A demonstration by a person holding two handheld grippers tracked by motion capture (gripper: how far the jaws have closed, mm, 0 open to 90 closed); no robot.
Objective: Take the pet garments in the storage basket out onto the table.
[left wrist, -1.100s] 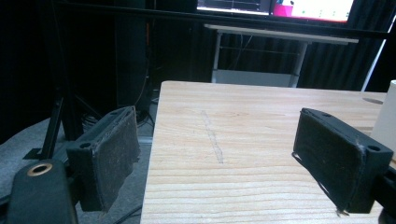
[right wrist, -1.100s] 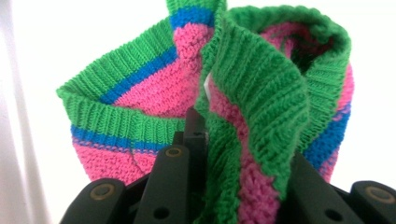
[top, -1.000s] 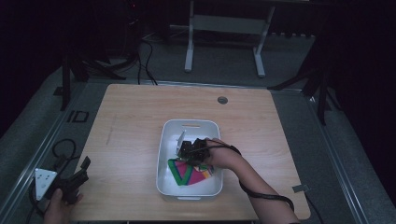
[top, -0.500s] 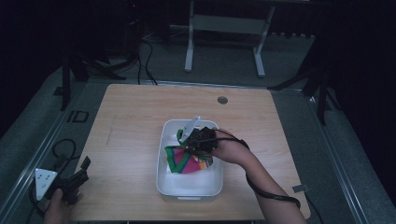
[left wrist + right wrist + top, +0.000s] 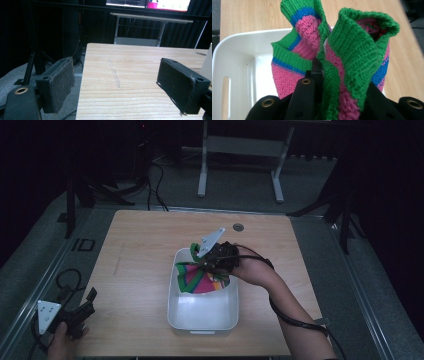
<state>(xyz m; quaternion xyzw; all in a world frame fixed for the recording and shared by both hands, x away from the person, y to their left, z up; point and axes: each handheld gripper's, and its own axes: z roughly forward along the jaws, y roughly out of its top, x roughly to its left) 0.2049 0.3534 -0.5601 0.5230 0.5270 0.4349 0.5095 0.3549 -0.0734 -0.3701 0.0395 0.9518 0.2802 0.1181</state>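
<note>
Dark room, wooden table [image 5: 140, 270] — the right gripper [image 5: 212, 257] clenches a knitted pink-and-green cloth [image 5: 352, 57] above the white bin [image 5: 200, 317], likely mid-removal. Next it probably needs carrying clear of the rim; the left gripper [image 5: 117, 85] rests at the table's corner — jaws apart, holding nothing.

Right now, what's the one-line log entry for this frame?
right gripper: shut on knit cloth, above white bin | left gripper: open, idle at table's near-left corner

Dim light leaves the room black around the pale wooden desk [image 5: 145, 255], while the pink-and-green knitted cloth [image 5: 352, 57] shows sharp and evenly lit, the desk behind it softly blurred.
</note>
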